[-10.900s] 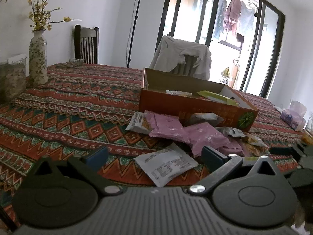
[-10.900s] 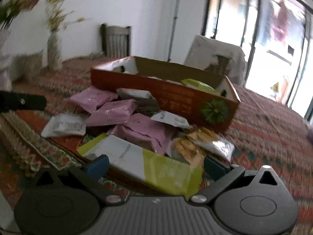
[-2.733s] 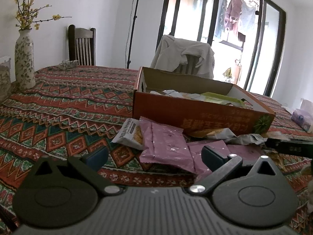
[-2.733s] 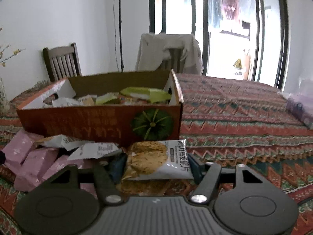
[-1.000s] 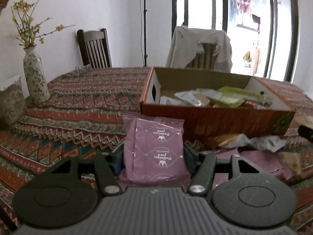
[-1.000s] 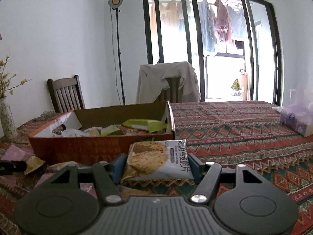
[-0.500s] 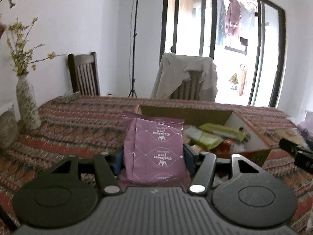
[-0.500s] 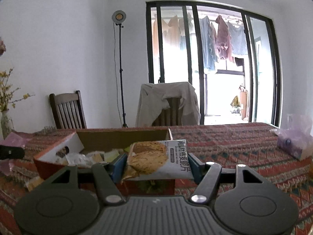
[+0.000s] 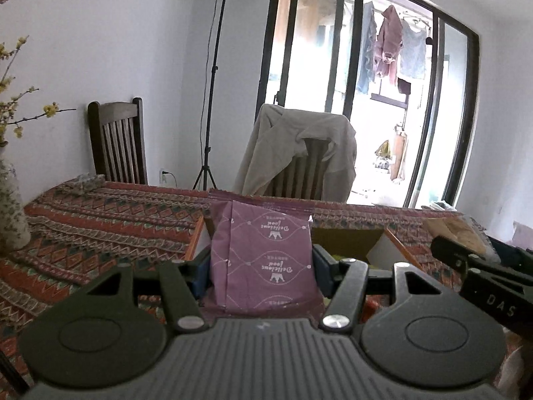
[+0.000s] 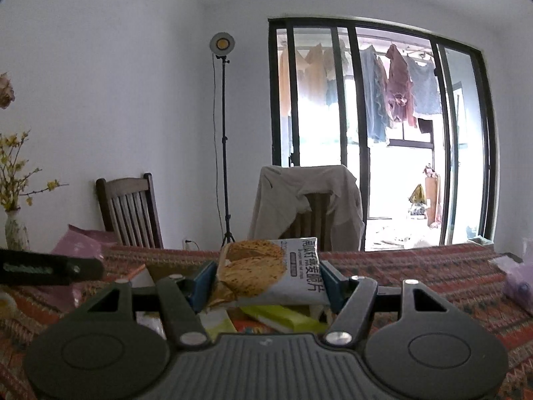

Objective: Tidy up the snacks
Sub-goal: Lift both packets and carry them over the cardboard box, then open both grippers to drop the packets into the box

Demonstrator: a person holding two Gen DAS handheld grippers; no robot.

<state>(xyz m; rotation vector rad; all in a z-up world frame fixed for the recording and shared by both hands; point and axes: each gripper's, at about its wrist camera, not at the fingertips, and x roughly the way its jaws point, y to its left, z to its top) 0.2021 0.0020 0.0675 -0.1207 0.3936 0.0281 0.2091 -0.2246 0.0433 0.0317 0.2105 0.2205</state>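
while clamped upright, purple packet [image 9: 263,260] fills left hand-held gripper [image 9: 261,271].

Daylight glares through the glass doors [image 9: 349,100] — interior dim, fisheye-bent edges, slightly soft.

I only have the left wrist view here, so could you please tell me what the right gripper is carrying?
Observer: The right gripper is shut on a white cracker packet, clamped by its sides.
Operator: Thank you. Is anything below that packet?
Observer: Yes, yellow-green snack packets lie directly beneath it.
Operator: Can you see my purple packet from there?
Observer: Only partly: a pink-purple packet shows at the far left, above the left gripper's finger.
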